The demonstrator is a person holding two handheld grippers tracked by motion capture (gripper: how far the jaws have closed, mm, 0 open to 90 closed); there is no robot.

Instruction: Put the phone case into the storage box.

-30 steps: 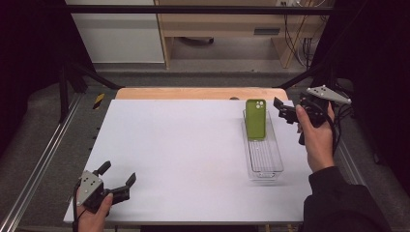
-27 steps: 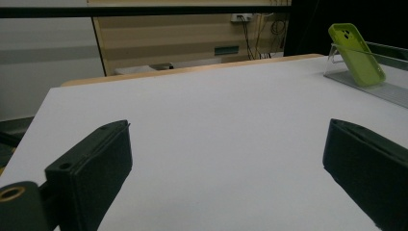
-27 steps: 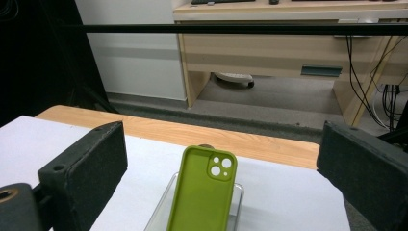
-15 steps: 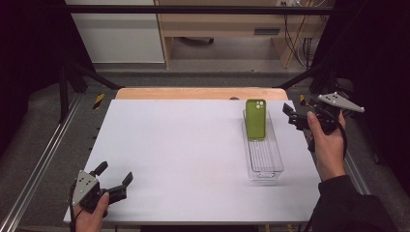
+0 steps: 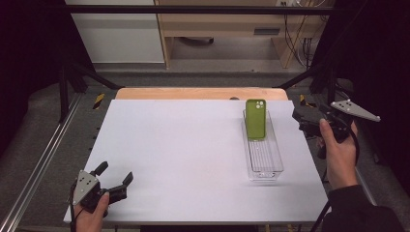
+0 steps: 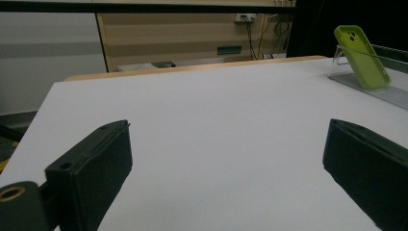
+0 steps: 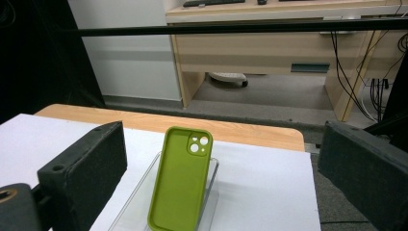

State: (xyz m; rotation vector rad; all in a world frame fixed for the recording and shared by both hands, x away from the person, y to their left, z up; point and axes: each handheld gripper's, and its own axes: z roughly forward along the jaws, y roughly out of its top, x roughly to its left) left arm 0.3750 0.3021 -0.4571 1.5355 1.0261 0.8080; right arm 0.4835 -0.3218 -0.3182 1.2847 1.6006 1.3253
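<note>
White table (image 5: 193,145) — right gripper (image 5: 302,119) raised beside phone (image 5: 256,119), jaws apart.

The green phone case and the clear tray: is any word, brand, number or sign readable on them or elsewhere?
None can be read.
Green phone case: plain back, no visible print.
Clear tray: no label visible.
Right gripper and left gripper: no readable marks.

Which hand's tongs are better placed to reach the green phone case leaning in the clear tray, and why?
Right. The right tongs hover open just beside the green phone case in the clear tray. The left tongs, also open, sit at the table's near left corner, far away.
</note>
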